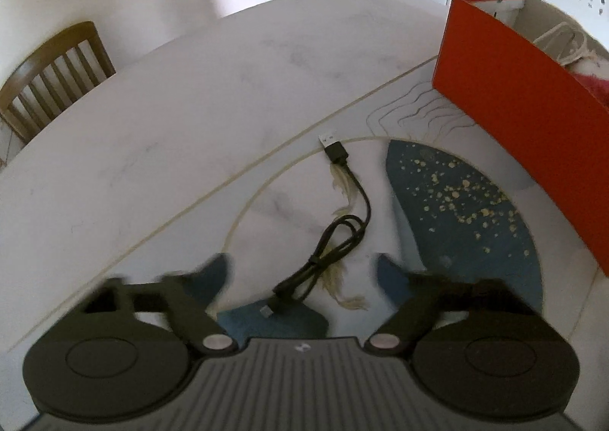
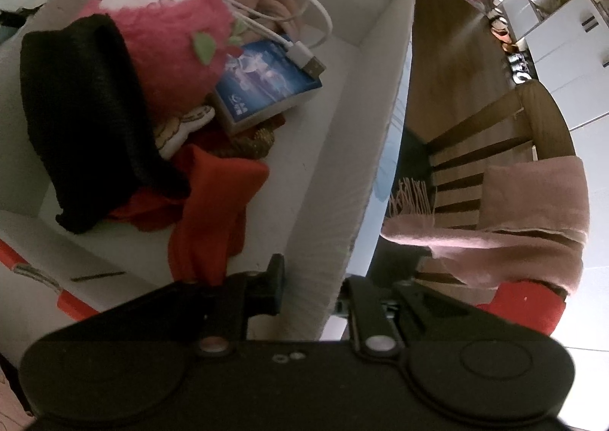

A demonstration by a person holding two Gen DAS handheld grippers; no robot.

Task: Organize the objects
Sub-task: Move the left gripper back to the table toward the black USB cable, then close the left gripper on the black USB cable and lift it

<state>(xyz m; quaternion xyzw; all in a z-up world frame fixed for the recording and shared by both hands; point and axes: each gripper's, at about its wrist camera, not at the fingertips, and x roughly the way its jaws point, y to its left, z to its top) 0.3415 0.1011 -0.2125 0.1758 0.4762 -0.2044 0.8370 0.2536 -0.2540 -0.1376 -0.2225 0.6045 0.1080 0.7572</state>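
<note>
Left wrist view: the left gripper [image 1: 302, 271] hangs over a white marble-look table [image 1: 171, 118], its jaws apart, with a coiled black USB cable [image 1: 338, 225] lying on the table between and just ahead of the blue fingertips [image 1: 213, 275], untouched. A red cardboard box [image 1: 525, 118] stands to the right.

Right wrist view: the right gripper [image 2: 310, 288] is clamped on the box's white wall [image 2: 365, 149]. Inside lie a pink plush toy [image 2: 167, 39], a white cable [image 2: 289, 8], a blue card box [image 2: 266, 84], a black knitted cloth [image 2: 83, 118] and a red cloth [image 2: 213, 214].
</note>
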